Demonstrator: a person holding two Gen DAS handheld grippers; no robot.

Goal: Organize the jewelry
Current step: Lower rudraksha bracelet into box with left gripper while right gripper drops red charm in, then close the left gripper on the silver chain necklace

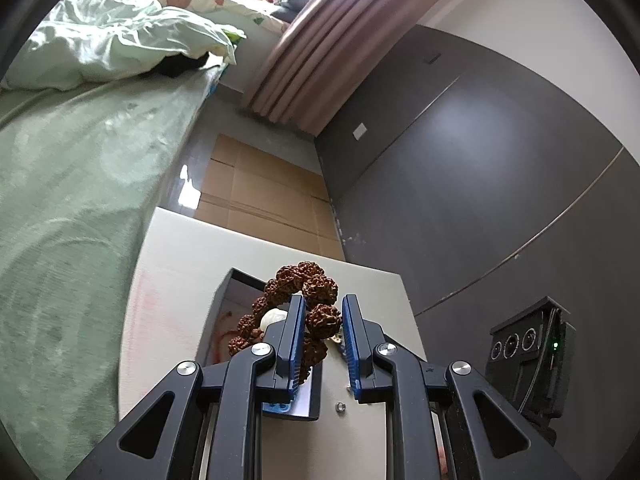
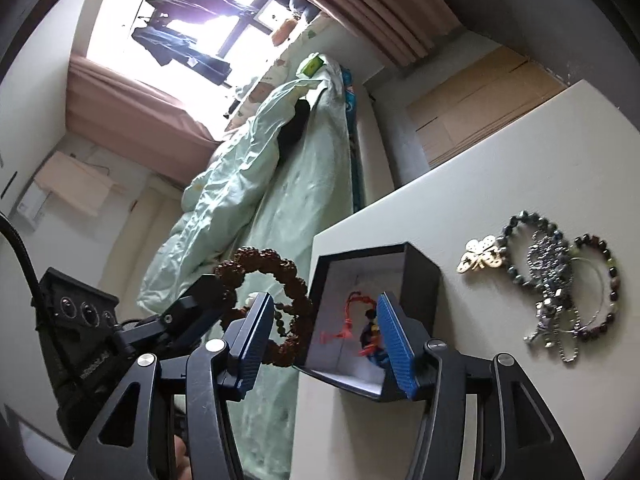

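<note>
Here the white table (image 2: pixel 500 168) carries an open black box (image 2: pixel 416 276) near its edge, a red cord (image 2: pixel 352 312) and dark beads lying inside. Beside it lie loose pieces — a butterfly brooch (image 2: pixel 482 258) and tangled bead bracelets (image 2: pixel 556 276). The left gripper (image 1: pixel 323 330), tilted downward, is clamped on a brown seed bracelet (image 1: pixel 304 280) — the loop stands up above the box. The right gripper (image 2: pixel 326 334) has its jaws well apart, empty, in front of the box's opening.
</note>
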